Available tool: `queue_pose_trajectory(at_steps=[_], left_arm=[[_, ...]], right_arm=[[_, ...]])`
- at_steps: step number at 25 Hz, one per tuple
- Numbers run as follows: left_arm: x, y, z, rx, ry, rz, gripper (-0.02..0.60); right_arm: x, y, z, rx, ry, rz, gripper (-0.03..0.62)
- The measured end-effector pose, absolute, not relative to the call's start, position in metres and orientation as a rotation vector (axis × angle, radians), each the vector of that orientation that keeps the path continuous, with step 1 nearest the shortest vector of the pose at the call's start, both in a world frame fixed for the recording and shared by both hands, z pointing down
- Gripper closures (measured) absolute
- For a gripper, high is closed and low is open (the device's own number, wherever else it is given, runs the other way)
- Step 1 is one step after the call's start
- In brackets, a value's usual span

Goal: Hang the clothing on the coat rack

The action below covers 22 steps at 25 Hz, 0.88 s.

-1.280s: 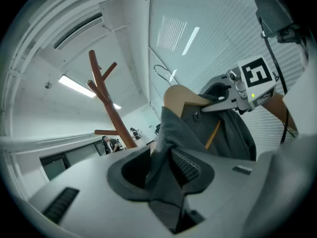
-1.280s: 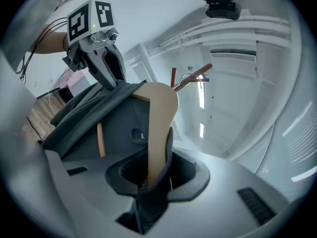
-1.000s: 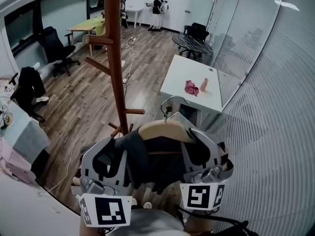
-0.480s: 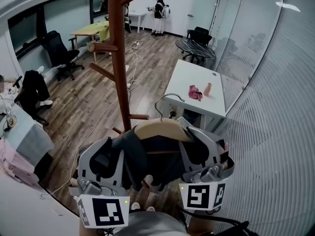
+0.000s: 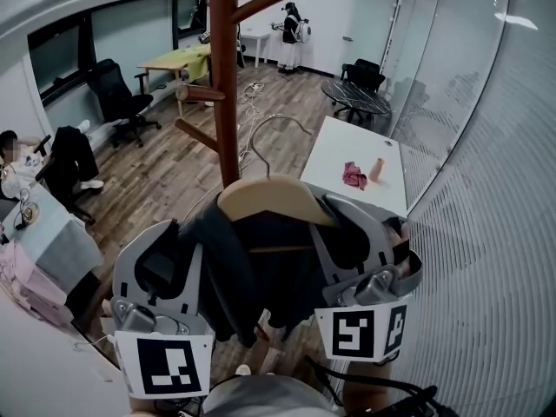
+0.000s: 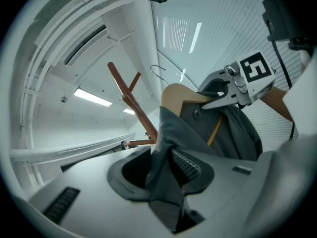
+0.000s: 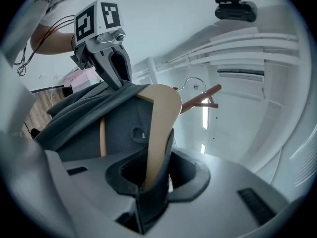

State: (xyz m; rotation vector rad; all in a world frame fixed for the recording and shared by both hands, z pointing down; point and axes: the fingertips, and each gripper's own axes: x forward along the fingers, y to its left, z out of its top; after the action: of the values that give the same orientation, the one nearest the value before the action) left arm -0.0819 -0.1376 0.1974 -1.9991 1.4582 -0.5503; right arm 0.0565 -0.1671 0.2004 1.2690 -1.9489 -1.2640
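Observation:
A tall brown wooden coat rack (image 5: 224,76) with angled pegs stands just ahead of me. A dark grey garment (image 5: 261,263) hangs on a pale wooden hanger (image 5: 265,200), whose metal hook (image 5: 271,139) rises close beside the pole, to its right. My left gripper (image 5: 193,237) is shut on the garment's left shoulder fabric (image 6: 166,152). My right gripper (image 5: 346,222) is shut on the hanger's right end (image 7: 159,128), with cloth pinched in too. Seen from the left gripper, the rack (image 6: 130,99) is beyond the hanger (image 6: 179,95). The right gripper view has a peg (image 7: 199,98) behind the hook (image 7: 190,83).
A white table (image 5: 347,176) with a pink cloth (image 5: 354,175) and a small cup stands to the right of the rack. A ribbed glass wall (image 5: 486,198) runs along the right. Office chairs (image 5: 117,102), desks, floor cables and a person (image 5: 295,33) are farther back.
Both grippers have lifted the hanger and garment upward and toward the rack. The hook now sits higher, next to the pole.

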Motion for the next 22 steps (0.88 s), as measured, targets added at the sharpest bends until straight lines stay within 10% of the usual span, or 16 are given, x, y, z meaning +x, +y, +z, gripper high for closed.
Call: queue_pose_trajectory(at_steps=[22], left_arm=[[-0.137, -0.147, 0.177, -1.961, 1.581, -0.565, 0.459]], right_arm=[[-0.003, -0.184, 0.168, 1.142, -1.969, -1.368, 0.485]])
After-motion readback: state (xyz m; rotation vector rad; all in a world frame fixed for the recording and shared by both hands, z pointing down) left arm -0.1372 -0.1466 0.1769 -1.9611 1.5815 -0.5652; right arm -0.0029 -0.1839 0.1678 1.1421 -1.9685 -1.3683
